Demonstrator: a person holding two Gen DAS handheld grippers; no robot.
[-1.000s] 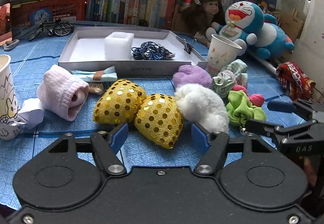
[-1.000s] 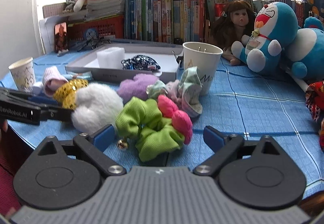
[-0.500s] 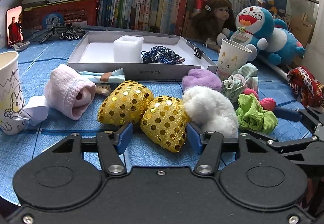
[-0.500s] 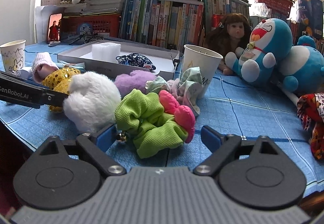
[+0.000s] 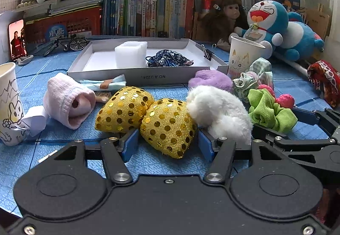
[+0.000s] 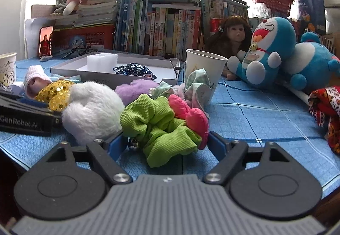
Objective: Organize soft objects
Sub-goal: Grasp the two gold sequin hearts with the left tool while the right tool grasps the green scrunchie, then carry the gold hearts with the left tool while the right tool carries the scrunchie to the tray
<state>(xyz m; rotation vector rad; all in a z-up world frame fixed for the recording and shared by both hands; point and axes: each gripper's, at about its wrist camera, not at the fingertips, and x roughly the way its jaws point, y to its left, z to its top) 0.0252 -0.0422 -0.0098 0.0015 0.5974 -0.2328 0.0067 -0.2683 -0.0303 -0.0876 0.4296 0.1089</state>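
The left gripper point(image 5: 167, 143) sat around the nearer gold sequin pad point(image 5: 167, 126), its jaws opening a little, pads not pressing. The right gripper point(image 6: 164, 144) was closing around the green scrunchie point(image 6: 157, 124), not squeezing yet. The pink scrunchie point(image 6: 191, 118) touched the green one, so it might get pulled along too.

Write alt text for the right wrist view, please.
The right tongs are closing around a green scrunchie on a blue tablecloth, with a white fluffy toy beside it and a grey tray behind.
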